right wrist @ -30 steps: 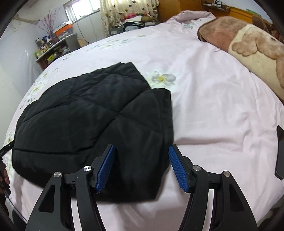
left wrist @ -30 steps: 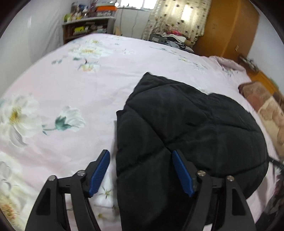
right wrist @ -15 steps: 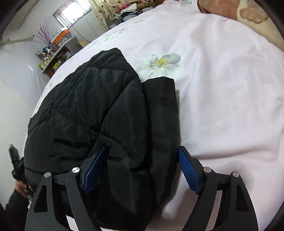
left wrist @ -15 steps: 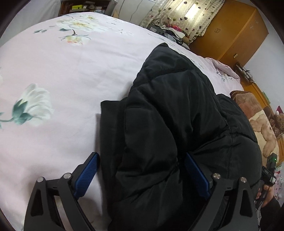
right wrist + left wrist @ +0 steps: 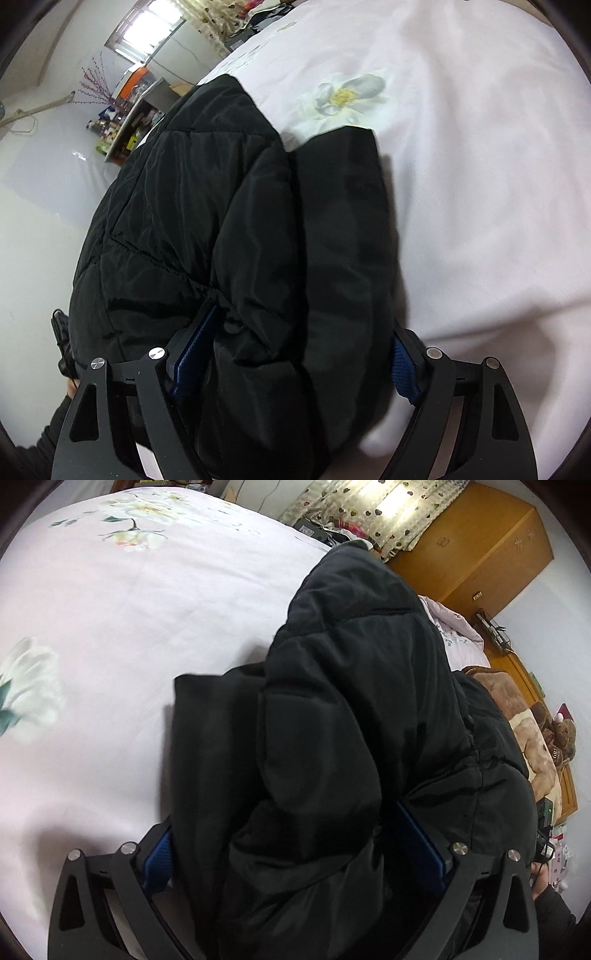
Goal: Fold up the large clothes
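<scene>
A black quilted puffer jacket (image 5: 354, 731) lies folded on a pink floral bed sheet (image 5: 129, 635). My left gripper (image 5: 295, 845) is open wide, its blue pads on either side of the jacket's near edge, with thick fabric bulging between them. In the right wrist view the same jacket (image 5: 229, 229) fills the space between the blue pads of my right gripper (image 5: 295, 354), which is also open wide. The jacket's near part looks bunched and raised. Its far corner rests on the sheet (image 5: 480, 166).
A wooden wardrobe (image 5: 472, 554) and curtains (image 5: 373, 513) stand beyond the bed. A brown teddy-bear blanket (image 5: 535, 746) lies at the right. A cluttered shelf (image 5: 129, 122) stands by the far wall under a window (image 5: 151, 22).
Both grippers have pushed forward onto the jacket's near edge, so fabric now sits deep between the pads. The jacket's near part has bunched up and lifted.
</scene>
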A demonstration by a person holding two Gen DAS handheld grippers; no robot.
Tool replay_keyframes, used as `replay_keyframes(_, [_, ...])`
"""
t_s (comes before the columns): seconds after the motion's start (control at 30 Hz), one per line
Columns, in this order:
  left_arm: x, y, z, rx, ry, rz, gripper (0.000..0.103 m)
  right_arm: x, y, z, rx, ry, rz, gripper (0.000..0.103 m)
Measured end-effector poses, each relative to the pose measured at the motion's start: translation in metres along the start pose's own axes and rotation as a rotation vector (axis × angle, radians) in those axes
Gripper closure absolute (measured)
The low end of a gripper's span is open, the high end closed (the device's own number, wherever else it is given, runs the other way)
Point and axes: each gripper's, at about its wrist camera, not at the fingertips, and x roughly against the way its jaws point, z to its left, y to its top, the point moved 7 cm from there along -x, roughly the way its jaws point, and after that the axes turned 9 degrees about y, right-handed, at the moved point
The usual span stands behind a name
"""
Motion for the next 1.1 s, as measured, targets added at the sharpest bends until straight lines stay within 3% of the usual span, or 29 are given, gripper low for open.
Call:
replay_keyframes(0.07, [-0.001,0.001,0.001,0.003,-0.007,0.004,0.0,-0.006,0.004,0.002,0.005,0.009,0.011,0.023])
replay_keyframes(0.2, [0.005,-0.005,0.003,0.003,-0.012,-0.014,0.0,-0.004,0.001,0.007,0.029,0.021,0.012,0.038])
replay_keyframes(0.3, [0.005,-0.006,0.006,-0.003,-0.015,-0.023,0.002,-0.006,0.001,0.009,0.032,0.03,0.013,0.039])
replay_keyframes(0.37, [0.008,-0.007,0.005,-0.014,-0.021,-0.03,0.012,-0.008,0.002,0.009,0.04,0.025,0.011,0.042])
replay_keyframes(0.53, [0.023,-0.008,-0.004,-0.018,-0.042,-0.051,0.05,-0.007,0.003,0.024,0.048,0.019,-0.007,0.06])
replay_keyframes(0.73, [0.049,-0.002,-0.017,-0.058,0.024,-0.078,0.072,0.003,0.008,0.039,0.066,-0.025,-0.028,0.071])
replay_keyframes(0.87, [0.069,-0.001,-0.027,-0.087,0.055,-0.103,0.076,0.023,0.009,0.051,0.092,-0.033,-0.059,0.077])
replay_keyframes(1.1, [0.108,0.002,-0.037,-0.101,0.042,-0.153,0.077,0.061,0.004,0.079,0.145,-0.009,-0.101,0.079])
